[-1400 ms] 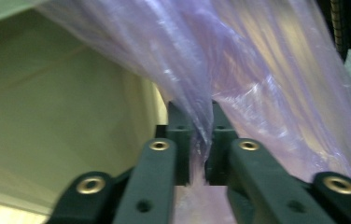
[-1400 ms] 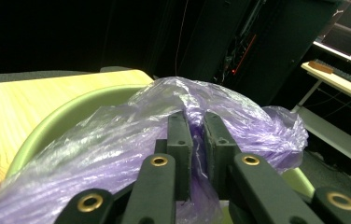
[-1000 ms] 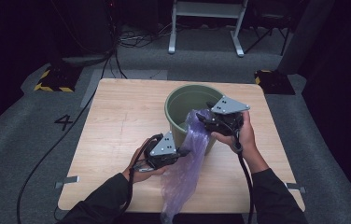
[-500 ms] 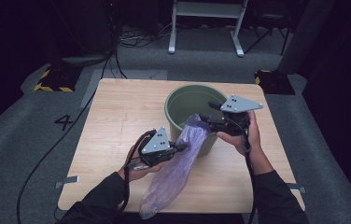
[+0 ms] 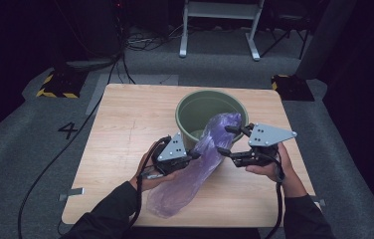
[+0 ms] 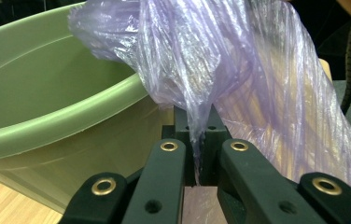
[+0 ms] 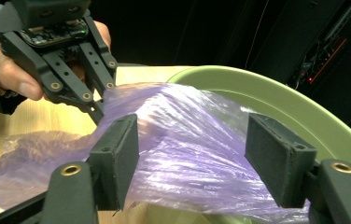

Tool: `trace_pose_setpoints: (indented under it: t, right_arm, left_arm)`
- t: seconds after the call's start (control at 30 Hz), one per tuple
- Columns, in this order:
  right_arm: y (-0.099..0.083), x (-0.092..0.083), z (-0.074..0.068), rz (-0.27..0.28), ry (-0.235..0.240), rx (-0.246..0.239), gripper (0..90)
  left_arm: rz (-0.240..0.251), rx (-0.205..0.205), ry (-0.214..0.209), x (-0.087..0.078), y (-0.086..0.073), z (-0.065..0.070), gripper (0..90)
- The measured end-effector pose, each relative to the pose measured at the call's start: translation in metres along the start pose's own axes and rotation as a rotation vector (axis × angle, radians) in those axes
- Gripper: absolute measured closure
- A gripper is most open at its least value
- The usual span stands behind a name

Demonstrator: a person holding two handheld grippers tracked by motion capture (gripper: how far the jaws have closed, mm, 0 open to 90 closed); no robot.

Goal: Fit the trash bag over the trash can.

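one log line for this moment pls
left claw: shut on purple bag | right claw: open, straddling bag | bag top over green bucket rim | bag tail on table

Left gripper point(image 5: 193, 156), held in left hand point(image 5: 150, 177), jaws pinched together on thin plastic film. Right gripper point(image 5: 229, 140), held in right hand point(image 5: 269, 167), jaws spread wide, apparently gripping nothing. Forearms entering from below.

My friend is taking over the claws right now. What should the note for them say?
Left claw: shut on the purple bag, pinching a fold of its edge.
Right claw: open, jaws on either side of the bag, not gripping.
Bag: one end draped over the rim into the green bucket, the rest lying on the wooden table.
Done: bag brought to the bucket.
Probably left: open the bag and line the bucket.
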State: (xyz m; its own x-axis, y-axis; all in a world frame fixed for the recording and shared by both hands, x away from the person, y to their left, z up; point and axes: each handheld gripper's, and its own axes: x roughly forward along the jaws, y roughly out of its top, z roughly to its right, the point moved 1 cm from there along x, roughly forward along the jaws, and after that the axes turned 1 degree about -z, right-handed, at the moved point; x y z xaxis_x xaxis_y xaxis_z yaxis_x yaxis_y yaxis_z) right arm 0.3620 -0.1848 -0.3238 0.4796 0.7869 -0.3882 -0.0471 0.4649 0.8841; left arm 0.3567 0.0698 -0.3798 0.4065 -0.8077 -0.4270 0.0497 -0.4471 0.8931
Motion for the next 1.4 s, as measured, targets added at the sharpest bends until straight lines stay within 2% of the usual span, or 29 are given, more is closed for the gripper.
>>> trace_pose_setpoints:
  t: [0.17,0.27,0.3,0.33,0.4,0.43,0.47,0.57,0.63,0.7,0.87,0.93,1.03,1.1,1.23,1.4]
  right_arm:
    - [0.003,-0.004,-0.005,-0.002,0.034,-0.036,28.3]
    - [0.003,-0.002,-0.009,-0.031,0.032,-0.075,27.0]
    - [0.003,0.0,-0.01,-0.047,0.02,-0.094,29.4]
    - [0.003,0.002,-0.011,-0.061,-0.001,-0.105,35.4]
    - [0.002,0.004,-0.01,-0.079,-0.027,-0.12,54.1]
    - [0.002,0.005,-0.009,-0.082,-0.03,-0.12,58.8]
    - [0.002,0.006,-0.008,-0.084,-0.032,-0.12,67.5]
    - [0.002,0.007,-0.005,-0.067,-0.043,-0.122,80.5]
    - [0.004,0.006,-0.002,-0.053,-0.066,-0.113,84.8]
    - [0.005,0.006,0.001,-0.036,-0.087,-0.097,87.7]
    - [0.007,0.008,0.014,-0.021,-0.14,-0.037,89.4]
    - [0.007,0.011,0.02,-0.025,-0.163,-0.015,89.5]
    - [0.006,0.015,0.026,-0.033,-0.199,0.0,89.5]
    - [0.004,0.017,0.032,-0.031,-0.211,0.022,89.3]
    - [0.0,0.02,0.042,-0.036,-0.236,0.06,88.5]
    - [-0.005,0.027,0.052,-0.066,-0.253,0.102,87.6]
  left_arm:
    - [0.002,-0.019,0.014,-0.002,-0.001,-0.003,89.4]
    - [0.011,-0.029,0.014,-0.004,-0.002,-0.004,89.4]
    - [0.012,-0.033,0.014,-0.005,-0.002,-0.004,89.4]
    - [0.014,-0.03,0.015,-0.006,-0.002,-0.004,89.4]
    - [0.017,-0.032,0.013,-0.007,-0.001,-0.004,89.4]
    - [0.019,-0.033,0.012,-0.007,0.0,-0.004,89.4]
    - [0.02,-0.029,0.011,-0.008,0.001,-0.004,89.4]
    - [0.022,-0.027,0.008,-0.009,0.003,-0.004,89.1]
    - [0.027,-0.037,0.004,-0.01,0.003,-0.005,85.6]
    - [0.034,-0.056,0.002,-0.011,0.003,-0.008,77.3]
    - [0.04,-0.088,-0.01,-0.015,0.002,-0.01,60.5]
    - [0.042,-0.103,-0.017,-0.017,0.001,-0.011,50.4]
    - [0.041,-0.117,-0.039,-0.019,-0.003,-0.011,45.2]
    - [0.018,-0.115,-0.055,-0.018,-0.005,-0.011,41.7]
    - [-0.014,-0.114,-0.064,-0.018,-0.012,-0.012,40.7]
    - [-0.053,-0.068,-0.098,-0.015,-0.016,-0.009,54.6]
